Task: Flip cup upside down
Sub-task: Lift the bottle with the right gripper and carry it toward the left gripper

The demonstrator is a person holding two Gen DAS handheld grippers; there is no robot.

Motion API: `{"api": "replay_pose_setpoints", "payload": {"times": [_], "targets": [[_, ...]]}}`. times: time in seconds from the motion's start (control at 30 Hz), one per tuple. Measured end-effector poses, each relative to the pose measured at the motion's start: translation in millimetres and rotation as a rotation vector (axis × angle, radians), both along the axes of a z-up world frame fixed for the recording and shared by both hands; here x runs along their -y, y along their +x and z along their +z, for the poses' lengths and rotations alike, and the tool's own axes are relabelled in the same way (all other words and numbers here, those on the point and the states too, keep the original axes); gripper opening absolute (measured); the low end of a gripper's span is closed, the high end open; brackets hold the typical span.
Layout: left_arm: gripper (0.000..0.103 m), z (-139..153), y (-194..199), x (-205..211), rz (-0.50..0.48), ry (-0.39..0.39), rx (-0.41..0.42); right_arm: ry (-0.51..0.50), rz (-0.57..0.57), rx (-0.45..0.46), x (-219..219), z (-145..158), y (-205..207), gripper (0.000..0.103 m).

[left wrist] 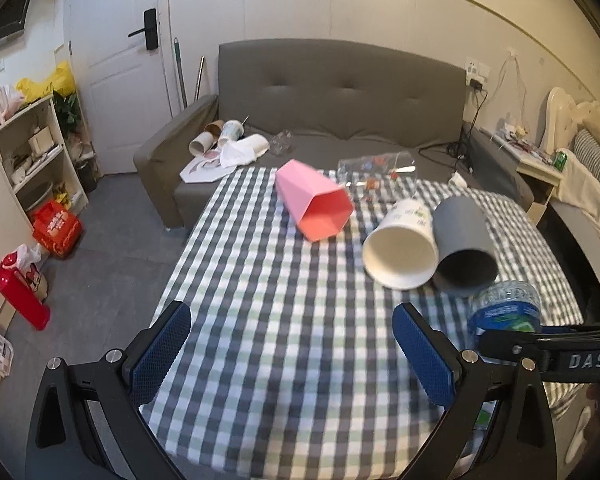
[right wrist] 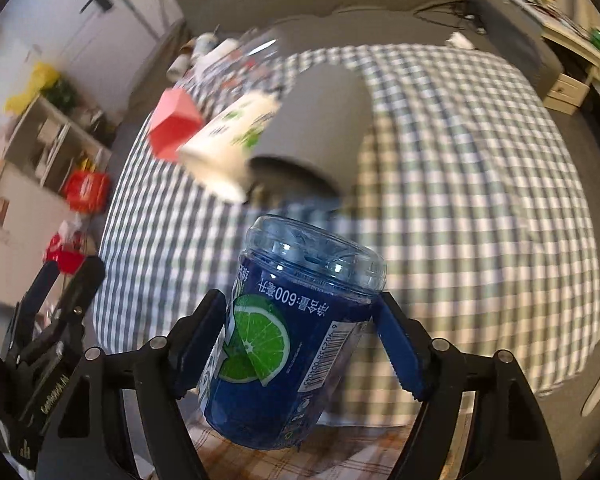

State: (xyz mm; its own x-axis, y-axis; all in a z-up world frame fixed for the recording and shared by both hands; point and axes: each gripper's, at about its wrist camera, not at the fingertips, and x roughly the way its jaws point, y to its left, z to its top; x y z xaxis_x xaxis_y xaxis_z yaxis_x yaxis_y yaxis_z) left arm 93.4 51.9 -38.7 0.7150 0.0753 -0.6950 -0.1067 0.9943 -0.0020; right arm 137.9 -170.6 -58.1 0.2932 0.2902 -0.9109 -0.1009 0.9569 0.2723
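My right gripper (right wrist: 300, 344) is shut on a blue plastic cup with a lime label (right wrist: 284, 344), held bottom-up above the near edge of the checked table (right wrist: 480, 200). The cup also shows in the left wrist view (left wrist: 504, 306), at the right, beside the right gripper's black frame. My left gripper (left wrist: 292, 344) is open and empty over the near part of the table (left wrist: 280, 300). Lying on their sides further back are a pink cup (left wrist: 316, 204), a white paper cup (left wrist: 400, 248) and a grey cup (left wrist: 462, 248).
A clear glass (left wrist: 376, 168) lies at the table's far edge. Behind it stands a grey sofa (left wrist: 340, 92) with several cups. A shelf (left wrist: 28, 148) and red items (left wrist: 56, 228) are on the floor at left; a nightstand (left wrist: 540, 168) is at right.
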Motion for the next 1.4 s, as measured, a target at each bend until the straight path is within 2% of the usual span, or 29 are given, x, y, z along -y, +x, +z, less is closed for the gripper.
{"api": "replay_pose_setpoints", "payload": {"times": [0.2,0.5,0.6,0.73,0.93,1.27,1.4], "targets": [[0.103,-12.4,2.7,-10.9,0.023,-0.014,-0.045,-0.037,0.063,-0.006,-31.6,-12.6,7.9,0.076],[0.103,-17.2,4.8,-9.4,0.021,-0.012,-0.073,-0.038,0.08,0.024,-36.2,-14.3,13.3,0.076],[0.103,-12.8,3.0,-6.7,0.02,-0.015,-0.072,-0.018,0.063,0.063,-25.7,-8.7,4.8,0.08],[0.103,-6.3,0.4,-0.3,0.013,-0.034,-0.078,-0.008,0.049,0.166,-10.3,12.5,-12.8,0.081],[0.103,7.9,-4.7,25.9,-0.038,-0.008,-0.083,-0.072,0.021,0.305,23.1,42.5,-39.5,0.082],[0.103,8.9,1.3,89.5,-0.169,0.069,-0.182,-0.163,-0.021,0.355,78.6,50.1,-69.2,0.082],[0.103,3.2,9.7,105.8,-0.2,0.052,-0.227,-0.164,-0.014,0.369,86.7,45.3,-72.9,0.082]]}}
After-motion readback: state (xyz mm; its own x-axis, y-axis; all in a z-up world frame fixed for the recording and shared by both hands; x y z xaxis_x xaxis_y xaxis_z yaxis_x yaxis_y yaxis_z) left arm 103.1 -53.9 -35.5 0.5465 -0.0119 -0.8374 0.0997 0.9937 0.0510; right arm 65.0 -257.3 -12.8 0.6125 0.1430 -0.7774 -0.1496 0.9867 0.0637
